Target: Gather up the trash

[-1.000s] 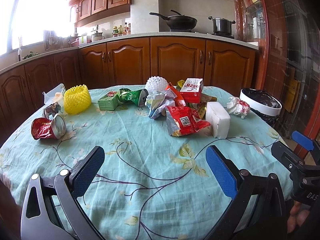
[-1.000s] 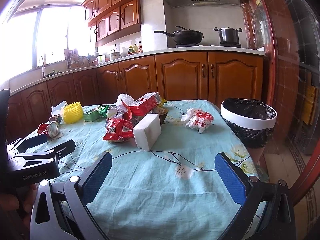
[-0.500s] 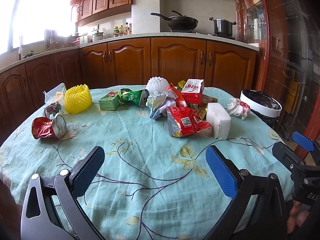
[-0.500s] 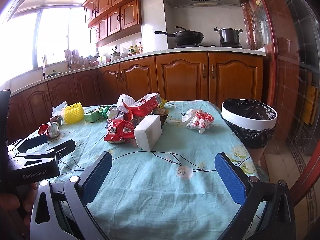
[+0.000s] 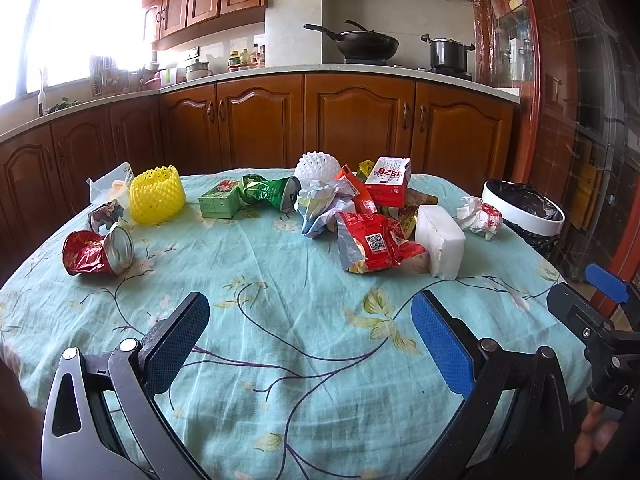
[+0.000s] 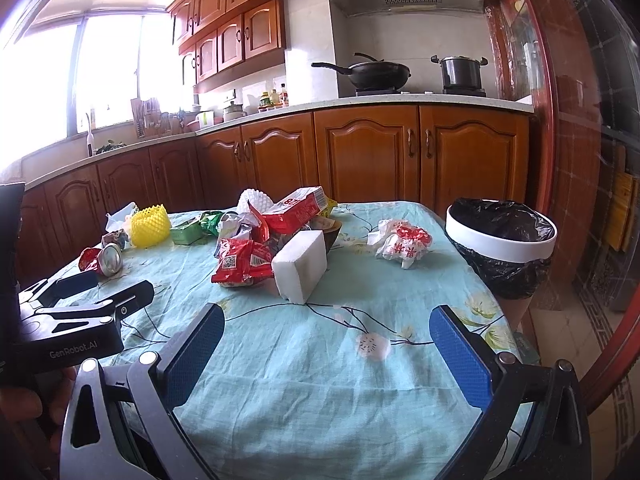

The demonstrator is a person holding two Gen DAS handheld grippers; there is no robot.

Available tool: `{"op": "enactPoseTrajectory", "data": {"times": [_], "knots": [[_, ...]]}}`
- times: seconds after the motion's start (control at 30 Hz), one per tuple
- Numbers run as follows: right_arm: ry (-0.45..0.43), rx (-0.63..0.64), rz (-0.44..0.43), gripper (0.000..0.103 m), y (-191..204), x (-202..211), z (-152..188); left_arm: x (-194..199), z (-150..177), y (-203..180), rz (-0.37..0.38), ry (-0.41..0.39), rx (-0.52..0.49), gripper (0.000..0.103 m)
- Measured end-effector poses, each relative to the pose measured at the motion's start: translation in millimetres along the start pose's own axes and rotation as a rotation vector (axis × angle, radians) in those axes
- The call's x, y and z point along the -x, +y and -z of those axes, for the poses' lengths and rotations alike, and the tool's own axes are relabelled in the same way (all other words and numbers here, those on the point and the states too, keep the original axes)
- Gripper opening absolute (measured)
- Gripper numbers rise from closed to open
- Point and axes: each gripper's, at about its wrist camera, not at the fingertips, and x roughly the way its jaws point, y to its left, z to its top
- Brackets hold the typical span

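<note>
While both tongs (image 5: pixel 310 328) (image 6: pixel 326 340) stay empty, spread wide, trash pile (image 5: pixel 360 216) looms slightly nearer.

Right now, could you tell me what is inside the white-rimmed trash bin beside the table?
The trash bin holds a black liner bag, crumpled over the rim. No trash shows inside, but the bottom is hidden from both cameras.

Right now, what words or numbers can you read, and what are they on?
"1928": red carton, upside down.
"GenRobot.AI": left gripper body.
"DA": right gripper body, cut off at the edge.
QR code, no readable words: red bag.
Red print on the crumpled wrapper: too blurred.
Green box: too small.
</note>
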Motion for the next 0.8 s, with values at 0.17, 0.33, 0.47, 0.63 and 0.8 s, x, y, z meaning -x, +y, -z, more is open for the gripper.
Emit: {"op": "enactPoseTrajectory", "data": {"times": [0.17,0.33,0.47,0.63,0.8], "knots": [[0.001,-0.007,-0.01,0.103,-0.2,-0.7,-2.0,-1.2,-0.9,-3.7,0.004,0.005,-0.003,0.103],[0.011,-0.029,-0.052,0.102,-4.5,-5.7,-8.9,-8.0,-5.4,6.6,0.0,0.022,0.009,0.103],[0.022,-0.044,-0.083,0.098,-7.4,-12.8,-15.3,-16.1,-13.1,9.7,0.005,0.045,0.012,0.099],[0.07,-0.092,-0.138,0.082,-13.7,-31.6,-25.7,-33.2,-28.8,11.4,0.072,0.099,0.027,0.089],[0.142,-0.154,-0.193,0.07,-19.6,-61.0,-37.9,-56.9,-42.7,12.7,0.141,0.165,0.049,0.074]]}}
